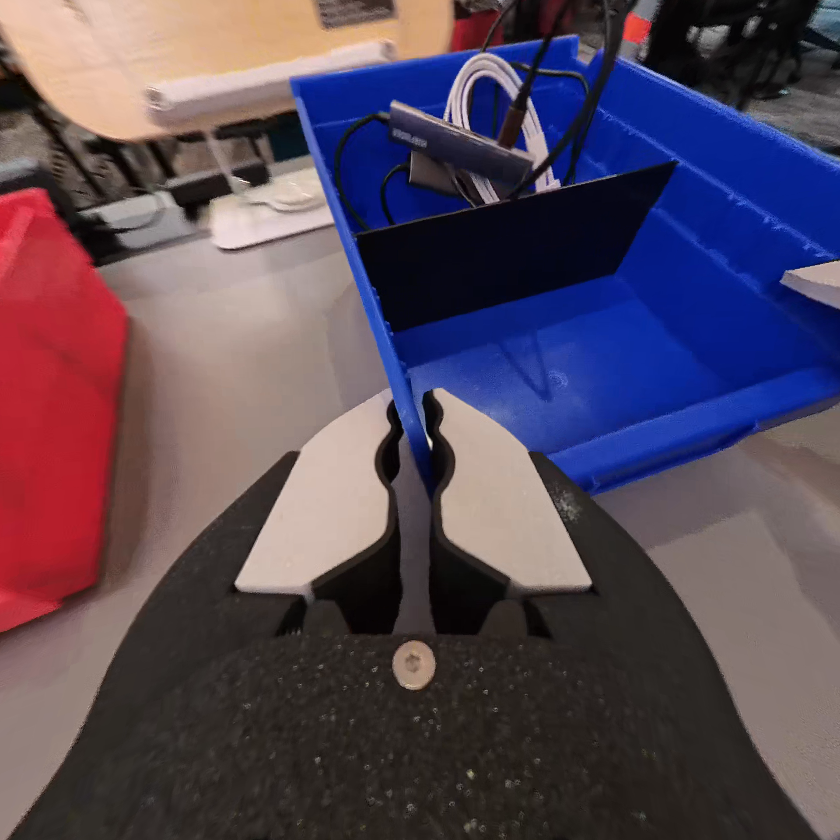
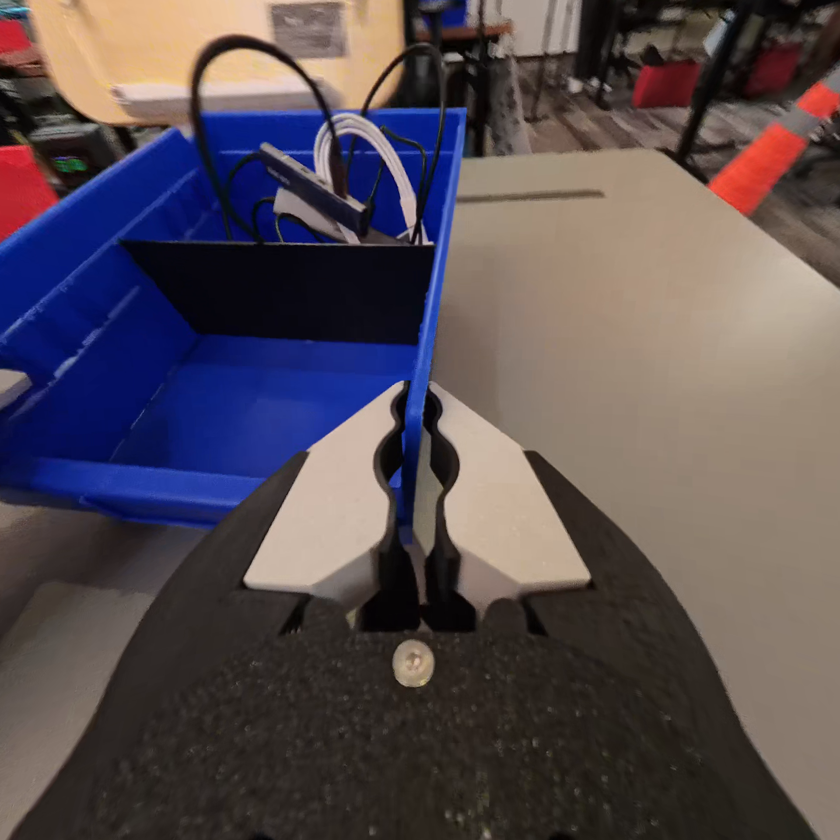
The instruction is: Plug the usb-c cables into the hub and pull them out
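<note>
**Op:** Both tongs are nearly closed, each pinching a side wall of the blue bin (image 1: 709,254). My left gripper (image 1: 413,400) clamps the wall near the front corner, and the right gripper (image 2: 416,386) does the same on the opposite wall. Neither holds a cable.

**Spotter:** Where is the hub?

**Op:** In the rear compartment, behind the black divider (image 1: 509,259), at about twelve o'clock from either wrist camera. The dark hub (image 1: 459,141) is a slim bar lying tilted, propped on a second, grey adapter (image 2: 309,213). A brown-tipped plug (image 1: 511,125) stands at its top face, apparently seated (I can't confirm the depth from here). A white coiled cable (image 2: 363,150) loops at one o'clock of the hub, with thin black cables (image 2: 204,136) arching above the rim.

**Spotter:** How will it handle?

**Op:** I'd judge the hub light and smooth, likely to slide or lift with the plug unless one gripper pins its body. The cables are limp, so I'd grip the stiff plug housing, never the cord, and pull straight along the port axis. Sideways force could strain the connector.

**Spotter:** The front compartment?

**Op:** Just bare blue floor; the bin sits on a grey table (image 2: 636,363).
</note>
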`<state>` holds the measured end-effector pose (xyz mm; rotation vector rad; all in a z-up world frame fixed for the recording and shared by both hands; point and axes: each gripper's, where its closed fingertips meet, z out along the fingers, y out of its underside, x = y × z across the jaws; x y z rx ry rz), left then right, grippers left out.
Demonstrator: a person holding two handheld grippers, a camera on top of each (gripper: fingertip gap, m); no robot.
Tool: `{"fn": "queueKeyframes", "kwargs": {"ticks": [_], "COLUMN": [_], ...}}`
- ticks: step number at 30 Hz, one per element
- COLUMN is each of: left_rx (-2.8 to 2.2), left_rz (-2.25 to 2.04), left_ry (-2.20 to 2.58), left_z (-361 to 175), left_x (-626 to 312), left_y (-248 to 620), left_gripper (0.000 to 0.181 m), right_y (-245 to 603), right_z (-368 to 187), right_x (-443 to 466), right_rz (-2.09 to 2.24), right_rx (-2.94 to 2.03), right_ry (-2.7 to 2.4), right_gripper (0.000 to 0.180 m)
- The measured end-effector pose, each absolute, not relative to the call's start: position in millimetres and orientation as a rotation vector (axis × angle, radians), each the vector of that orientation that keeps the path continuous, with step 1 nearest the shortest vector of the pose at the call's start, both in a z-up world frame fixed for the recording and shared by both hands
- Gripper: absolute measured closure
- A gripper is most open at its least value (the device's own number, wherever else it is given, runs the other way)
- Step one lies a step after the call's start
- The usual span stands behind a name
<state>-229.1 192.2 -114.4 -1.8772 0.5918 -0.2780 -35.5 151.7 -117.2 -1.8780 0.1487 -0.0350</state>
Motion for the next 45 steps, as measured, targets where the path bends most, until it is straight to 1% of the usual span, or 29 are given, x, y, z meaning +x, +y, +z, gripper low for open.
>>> {"fn": "queueKeyframes", "kwargs": {"ticks": [3, 6, 12, 13, 14, 15, 17, 18, 20, 22, 23, 25, 28, 30, 32, 33, 35, 36, 37, 39, 42, 45], "left_rx": [-1.887, -1.937, -2.002, -2.010, -2.006, -1.982, -1.891, -1.849, -1.827, -1.915, -1.979, -2.091, -2.114, -2.078, -2.060, -2.046, -2.056, -2.071, -2.078, -2.081, -2.090, -2.115], "left_rz": [-0.216, -0.221, -0.238, -0.272, -0.318, -0.366, -0.384, -0.350, -0.219, -0.030, 0.038, 0.034, -0.105, -0.141, -0.190, -0.209, -0.216, -0.188, -0.172, -0.184, -0.107, -0.077], "left_ry": [0.513, 0.444, 0.397, 0.387, 0.375, 0.357, 0.294, 0.251, 0.199, 0.177, 0.170, 0.167, 0.153, 0.198, 0.270, 0.300, 0.330, 0.318, 0.283, 0.238, 0.268, 0.215], "left_z": [-108, -115, -131, -129, -123, -113, -85, -72, -60, -75, -90, -121, -140, -139, -137, -136, -139, -142, -143, -144, -144, -144], "left_x": [-274, -315, -361, -361, -361, -363, -385, -408, -466, -534, -565, -606, -628, -627, -614, -606, -595, -595, -599, -603, -604, -605], "left_y": [215, 234, 251, 248, 243, 235, 222, 218, 220, 228, 232, 239, 256, 270, 282, 287, 295, 298, 298, 292, 263, 216], "left_gripper": [0.175, 0.175, 0.174, 0.160, 0.141, 0.132, 0.134, 0.138, 0.138, 0.128, 0.123, 0.114, 0.118, 0.129, 0.131, 0.136, 0.155, 0.160, 0.176, 0.177, 0.177, 0.178], "right_y": [183, 207, 226, 224, 220, 215, 197, 185, 157, 129, 118, 99, 80, 75, 75, 76, 76, 79, 84, 100, 127, 143], "right_z": [-112, -113, -133, -133, -133, -131, -126, -125, -130, -133, -134, -138, -137, -139, -144, -146, -148, -149, -149, -146, -131, -128], "right_x": [-78, -119, -170, -173, -175, -176, -179, -180, -190, -207, -213, -232, -277, -304, -325, -336, -359, -368, -377, -389, -397, -396], "right_rz": [-0.039, -0.030, -0.044, -0.047, -0.036, -0.018, 0.033, 0.059, 0.176, 0.290, 0.304, 0.328, 0.437, 0.470, 0.480, 0.492, 0.538, 0.549, 0.552, 0.549, 0.519, 0.455], "right_rx": [-1.857, -1.886, -1.960, -1.949, -1.943, -1.935, -1.919, -1.926, -1.994, -2.048, -2.044, -2.026, -1.989, -1.975, -1.969, -1.963, -1.946, -1.949, -1.947, -1.938, -1.879, -1.887], "right_ry": [0.055, 0.009, -0.126, -0.164, -0.188, -0.206, -0.252, -0.271, -0.330, -0.389, -0.415, -0.495, -0.645, -0.741, -0.797, -0.818, -0.866, -0.872, -0.869, -0.814, -0.665, -0.532], "right_gripper": [0.176, 0.176, 0.173, 0.171, 0.171, 0.171, 0.167, 0.165, 0.161, 0.157, 0.157, 0.157, 0.151, 0.149, 0.147, 0.147, 0.148, 0.148, 0.147, 0.146, 0.130, 0.125]}}
